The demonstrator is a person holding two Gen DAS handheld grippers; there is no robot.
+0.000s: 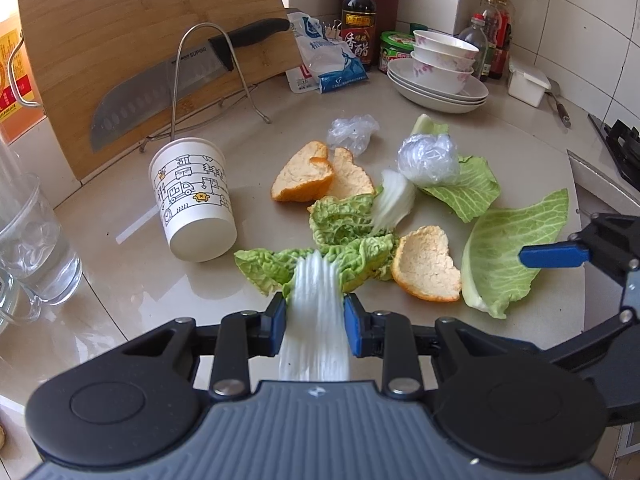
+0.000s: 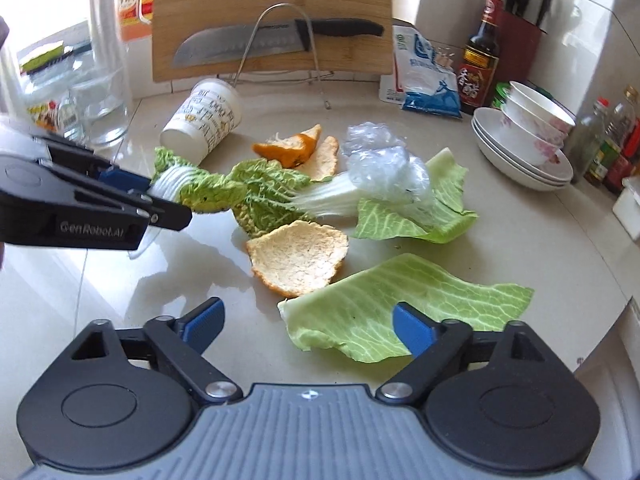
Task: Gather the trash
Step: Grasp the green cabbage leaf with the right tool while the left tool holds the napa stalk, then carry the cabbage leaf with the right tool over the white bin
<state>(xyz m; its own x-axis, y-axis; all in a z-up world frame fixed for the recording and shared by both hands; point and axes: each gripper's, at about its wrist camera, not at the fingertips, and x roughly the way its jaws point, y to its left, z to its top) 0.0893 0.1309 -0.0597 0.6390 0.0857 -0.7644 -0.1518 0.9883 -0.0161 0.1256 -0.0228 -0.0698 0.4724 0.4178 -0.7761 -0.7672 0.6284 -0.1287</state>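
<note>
Two claws: left claw (image 1: 315, 312) pinches a napa leaf (image 1: 316, 280); right claw (image 2: 308, 326), spread, straddles a cabbage leaf (image 2: 360, 312), orange peel (image 2: 298, 256) just ahead.

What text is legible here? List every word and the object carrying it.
"SUPOR": steel blade of the black-handled kitchen knife.
"GenRobot.AI": black side of the left gripper.
"香醋": red label of the dark glass vinegar bottle.
Blue-white plastic pouch, printed white paper cup, orange box: too blurred to read.
</note>
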